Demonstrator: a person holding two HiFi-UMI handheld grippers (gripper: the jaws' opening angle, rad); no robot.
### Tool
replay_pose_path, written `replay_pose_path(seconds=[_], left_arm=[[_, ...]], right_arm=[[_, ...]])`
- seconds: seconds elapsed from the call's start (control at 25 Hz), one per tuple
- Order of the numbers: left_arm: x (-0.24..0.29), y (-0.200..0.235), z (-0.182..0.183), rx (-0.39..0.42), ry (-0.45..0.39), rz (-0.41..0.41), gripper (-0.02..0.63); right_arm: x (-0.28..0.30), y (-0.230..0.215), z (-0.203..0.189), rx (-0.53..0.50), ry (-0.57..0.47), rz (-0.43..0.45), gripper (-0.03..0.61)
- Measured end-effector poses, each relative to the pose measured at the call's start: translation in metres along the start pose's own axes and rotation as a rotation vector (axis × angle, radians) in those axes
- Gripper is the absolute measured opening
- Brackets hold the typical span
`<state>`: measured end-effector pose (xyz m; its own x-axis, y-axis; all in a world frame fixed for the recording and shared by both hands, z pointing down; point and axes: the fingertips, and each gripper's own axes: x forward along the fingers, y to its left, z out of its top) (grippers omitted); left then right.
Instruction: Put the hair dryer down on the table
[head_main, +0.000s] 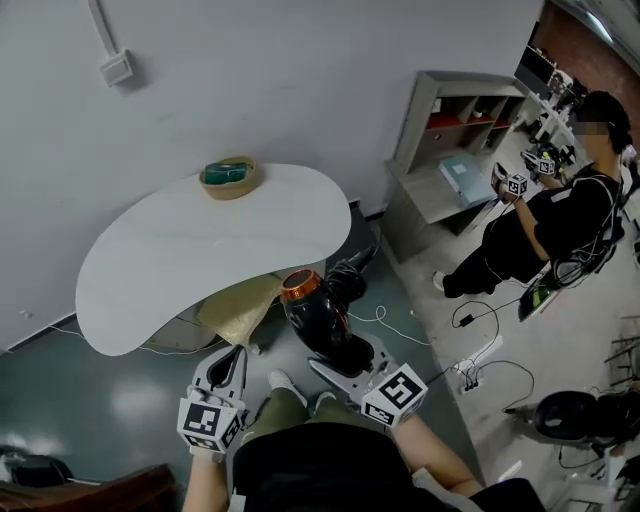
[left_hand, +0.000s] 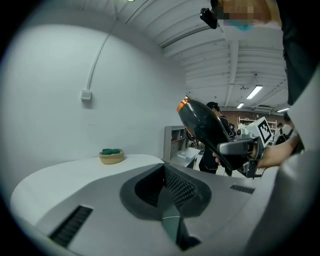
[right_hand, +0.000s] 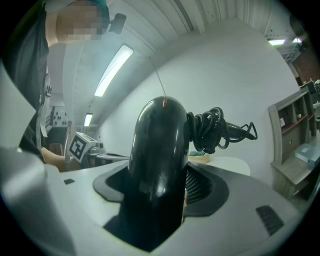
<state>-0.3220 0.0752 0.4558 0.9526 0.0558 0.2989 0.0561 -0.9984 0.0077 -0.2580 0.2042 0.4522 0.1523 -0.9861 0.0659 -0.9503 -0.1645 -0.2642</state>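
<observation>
The black hair dryer (head_main: 316, 318) with an orange ring at its nozzle end is held up in the air just off the near right edge of the white oval table (head_main: 190, 255). My right gripper (head_main: 347, 360) is shut on its body. In the right gripper view the dryer (right_hand: 159, 150) fills the space between the jaws, with its coiled cord (right_hand: 211, 129) bunched at its far end. My left gripper (head_main: 228, 366) hangs below the table's near edge, jaws shut with nothing in them. In the left gripper view the dryer (left_hand: 204, 129) shows at the right.
A tan bowl (head_main: 229, 178) with green contents stands at the table's far edge. A beige cushion (head_main: 238, 306) sits under the table's near side. A grey shelf unit (head_main: 452, 150) and another person (head_main: 560, 215) are to the right. Cables (head_main: 470, 368) lie on the floor.
</observation>
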Motion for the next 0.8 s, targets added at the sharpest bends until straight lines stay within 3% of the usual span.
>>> replay_pose_path(seconds=[0.16,0.32,0.8], left_arm=[[0.063,-0.009,-0.004,0.0,0.018,-0.054,0.009],[0.102,0.001,0.001,-0.001,0.021,-0.089,0.009],[0.254,0.058,0.068,-0.012,-0.02,-0.158,0.009]], right_arm=[[-0.006,-0.066,-0.002,0.025,-0.003,-0.065,0.316],[0.001,-0.099,0.001,0.02,0.015,-0.096,0.316],[0.068,-0.209,0.039,0.013,0.058,-0.108,0.316]])
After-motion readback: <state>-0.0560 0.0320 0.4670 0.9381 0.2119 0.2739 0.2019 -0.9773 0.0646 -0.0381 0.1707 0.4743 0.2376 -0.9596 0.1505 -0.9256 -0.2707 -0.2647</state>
